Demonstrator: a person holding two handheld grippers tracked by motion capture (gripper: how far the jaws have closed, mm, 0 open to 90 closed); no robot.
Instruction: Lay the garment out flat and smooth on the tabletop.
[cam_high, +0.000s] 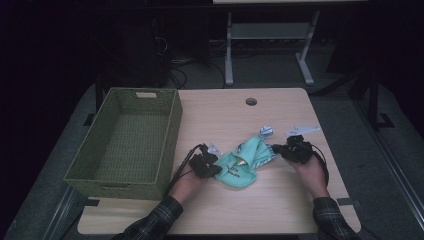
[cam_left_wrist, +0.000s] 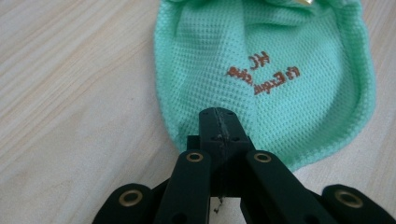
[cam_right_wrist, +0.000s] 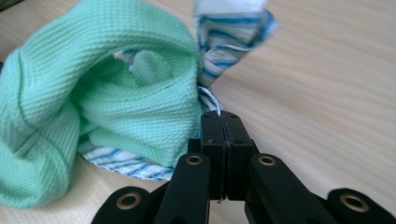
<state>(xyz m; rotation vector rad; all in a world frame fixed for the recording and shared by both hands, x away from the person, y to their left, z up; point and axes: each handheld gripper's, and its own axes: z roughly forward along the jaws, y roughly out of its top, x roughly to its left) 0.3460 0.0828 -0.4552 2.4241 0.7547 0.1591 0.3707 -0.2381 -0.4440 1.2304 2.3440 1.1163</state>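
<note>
A mint-green knit garment (cam_high: 240, 165) with a blue-and-white striped lining (cam_right_wrist: 219, 32) lies crumpled on the light wooden table (cam_high: 280, 200), a little right of the table's middle and just beside the basket's near right corner. Brown embroidered lettering (cam_left_wrist: 264, 72) sits on its rounded end, which faces the person. The left gripper (cam_high: 212, 169) meets that rounded end at its left edge: in the left gripper view its black jaws are pressed together with the hem of the green cloth (cam_left_wrist: 280, 93) pinched at their tips. The right gripper (cam_high: 277, 148) reaches the opposite, upper right end of the garment; in the right gripper view its jaws are likewise closed flat against each other, nipping the striped edge where it folds under the green knit (cam_right_wrist: 116, 93). Both forearms come in from the bottom of the high view in dark plaid sleeves (cam_high: 155, 220), the left hand (cam_high: 187, 182) angled up and to the right, the right hand (cam_high: 312, 172) angled up and to the left, so the two grippers point toward each other across the cloth, low over the tabletop. Cables loop back from each gripper along the wrists. A green woven basket (cam_high: 172, 130) stands on the table's left side. Two small crumpled white scraps (cam_high: 302, 130) lie beyond the garment, near the right gripper.
</note>
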